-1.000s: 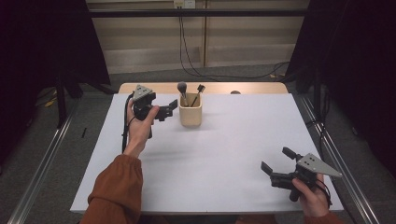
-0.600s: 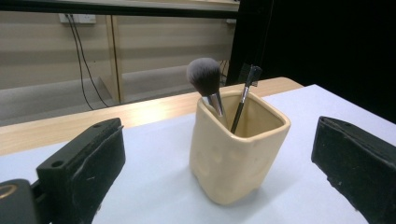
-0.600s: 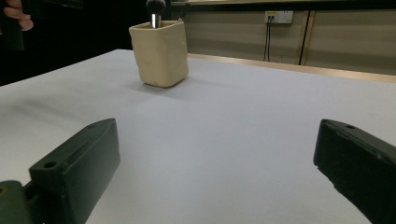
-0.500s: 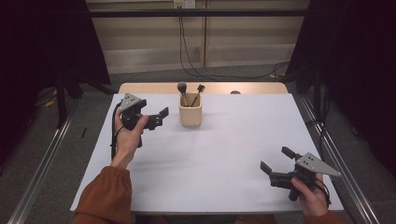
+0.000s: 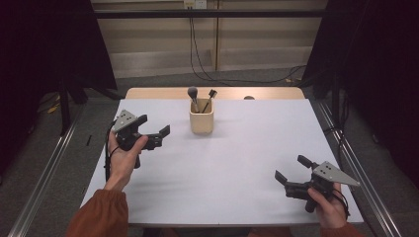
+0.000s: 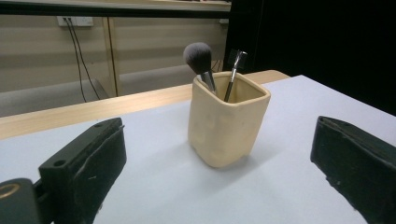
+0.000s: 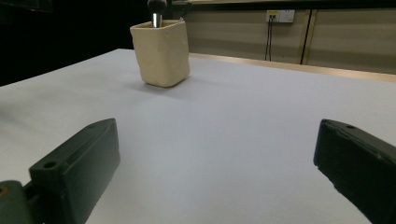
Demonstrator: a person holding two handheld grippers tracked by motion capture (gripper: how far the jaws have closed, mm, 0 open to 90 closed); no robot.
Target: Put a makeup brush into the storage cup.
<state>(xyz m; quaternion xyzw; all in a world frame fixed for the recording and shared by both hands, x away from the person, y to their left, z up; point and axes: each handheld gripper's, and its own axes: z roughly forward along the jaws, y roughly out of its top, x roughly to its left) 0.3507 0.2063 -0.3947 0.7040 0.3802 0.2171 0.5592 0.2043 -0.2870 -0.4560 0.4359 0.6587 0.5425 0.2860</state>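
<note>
1. Left gripper (image 5: pixel 154 131) is held above the table (image 5: pixel 237 187), jaws spread wide, holding nothing, pointed at the cream cup (image 5: pixel 201 122) just to its right.
2. Right gripper (image 5: pixel 290 169) sits near the front right corner, jaws apart, empty, well away from the cup.
3. Cup holds a powder brush (image 5: pixel 193 94) and a small angled brush (image 5: pixel 211 94), both upright.
4. No legible writing on the cup.
5. Nothing lies between either gripper and the cup.

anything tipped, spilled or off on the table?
Nothing stands out. The beige cup stands upright on the table with the powder brush and the small brush inside. The left gripper and right gripper are open, holding nothing.
</note>
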